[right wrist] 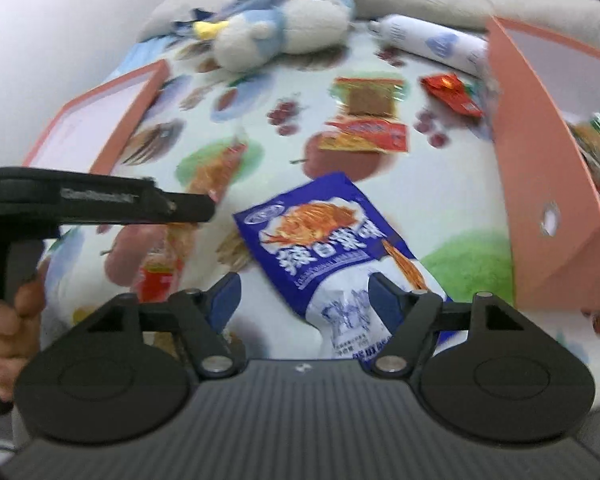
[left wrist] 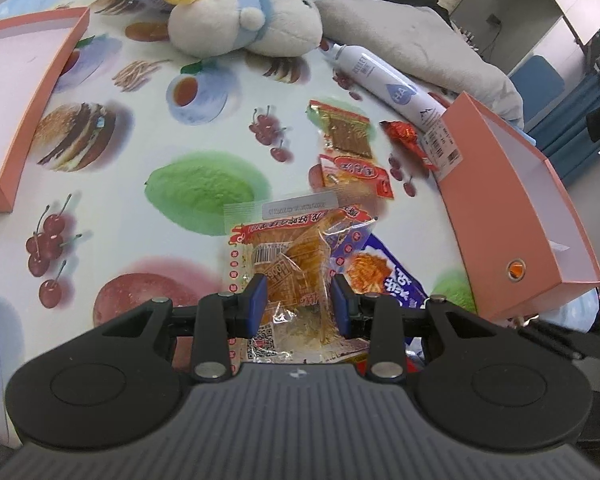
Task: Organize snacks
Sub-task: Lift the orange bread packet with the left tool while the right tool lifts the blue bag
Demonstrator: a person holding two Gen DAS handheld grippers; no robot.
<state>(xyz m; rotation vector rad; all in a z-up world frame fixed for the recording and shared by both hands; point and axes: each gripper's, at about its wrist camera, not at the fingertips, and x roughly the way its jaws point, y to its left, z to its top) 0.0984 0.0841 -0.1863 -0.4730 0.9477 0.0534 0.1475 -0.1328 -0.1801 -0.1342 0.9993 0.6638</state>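
My left gripper [left wrist: 299,302] is shut on an orange snack packet [left wrist: 296,256] in a clear wrapper, its blue pads pressing the packet's sides. Just right of it lies a blue-and-white snack packet [left wrist: 384,276] on the fruit-print cloth. In the right wrist view, my right gripper [right wrist: 304,300] stands open above that blue packet [right wrist: 320,232], with the packet's white lower end between the fingers and the pads apart from it. An open pink box [right wrist: 540,152] stands at the right with some snacks inside [right wrist: 596,148].
On the cloth beyond lie a green-gold packet [left wrist: 346,128], a red-orange packet [left wrist: 356,174] and a red wrapped sweet [left wrist: 404,136]. A white spray can [left wrist: 384,80] and a plush toy [left wrist: 236,20] lie at the back. The pink lid [left wrist: 20,100] rests at the left.
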